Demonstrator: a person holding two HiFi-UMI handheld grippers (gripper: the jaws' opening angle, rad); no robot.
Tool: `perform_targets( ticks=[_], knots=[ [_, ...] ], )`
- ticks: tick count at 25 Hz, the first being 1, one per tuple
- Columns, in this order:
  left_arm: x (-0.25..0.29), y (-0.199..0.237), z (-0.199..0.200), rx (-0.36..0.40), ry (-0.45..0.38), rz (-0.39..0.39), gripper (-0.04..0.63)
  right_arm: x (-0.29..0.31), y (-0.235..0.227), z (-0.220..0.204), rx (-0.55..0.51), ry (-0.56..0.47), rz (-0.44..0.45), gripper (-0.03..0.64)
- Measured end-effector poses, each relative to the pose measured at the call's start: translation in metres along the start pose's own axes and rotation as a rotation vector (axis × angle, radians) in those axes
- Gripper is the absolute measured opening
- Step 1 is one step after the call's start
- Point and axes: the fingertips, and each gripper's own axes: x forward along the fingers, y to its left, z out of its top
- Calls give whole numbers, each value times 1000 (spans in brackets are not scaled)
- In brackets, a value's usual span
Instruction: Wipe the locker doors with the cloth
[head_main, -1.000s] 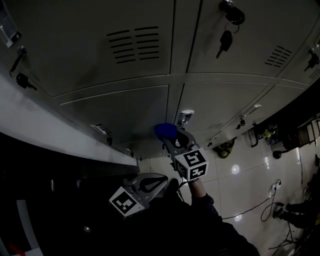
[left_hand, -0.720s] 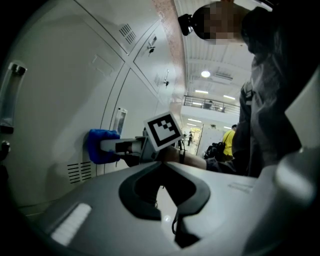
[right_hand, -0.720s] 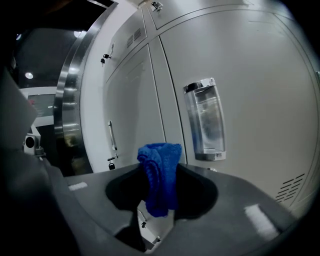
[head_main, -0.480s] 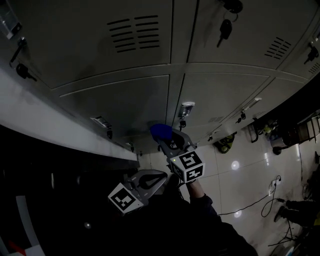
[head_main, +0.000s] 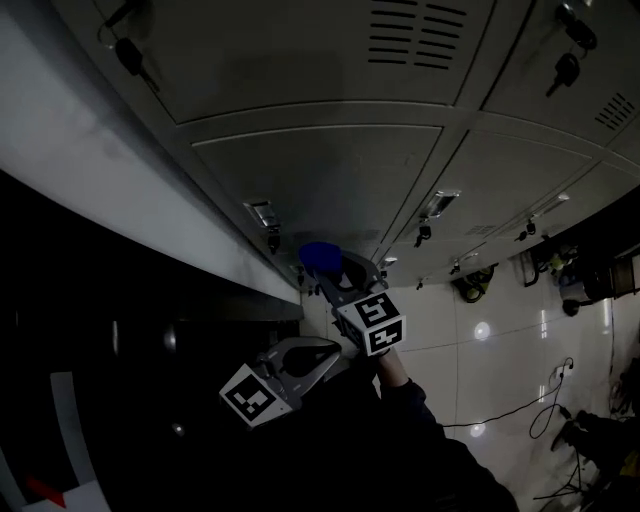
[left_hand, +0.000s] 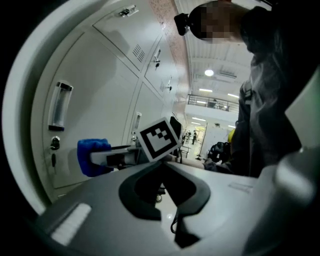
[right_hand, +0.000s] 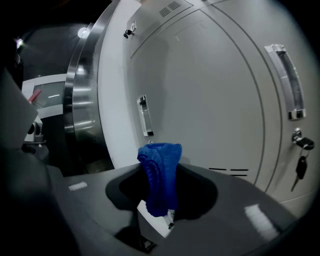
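Right gripper (head_main: 333, 272) is up at the lower locker door (head_main: 320, 170), jaws clamped tight on the blue cloth (right_hand: 160, 167). The cloth is a folded wad poking out past the tips, aimed at the panel; whether it touches the metal, I cannot tell from here. Left gripper (head_main: 300, 365) hangs back beside it, jaws closed together on nothing. To wipe well, I'd say press the wad flat onto the door so cloth, not jaw tips, meets the paint, then sweep in long overlapping passes across the panel. Mind the label holder (right_hand: 145, 116) and the key (right_hand: 300, 167) dangling from the lock: go round them, or the cloth could snag and pull loose
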Motion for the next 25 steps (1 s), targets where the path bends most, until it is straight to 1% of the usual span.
perform_targets(
  ticks=[6,12,16,19,25],
  knots=[
    [-41,16,-8,7,2,52,-3,45,19,-3,-6,5,16,143],
    [-59,25,-14,-2,8,69,-3,67,12,1,10,-9,6,143],
    [-58,29,-14,-5,13,70,-3,68,12,1,4,-29,1,143],
    [-51,29,-12,-4,19,66,-3,64,7,1,-7,-22,-6,143],
    [-24,19,-6,-1,32,43,-3,41,-16,1,-5,-19,-28,143]
  ],
)
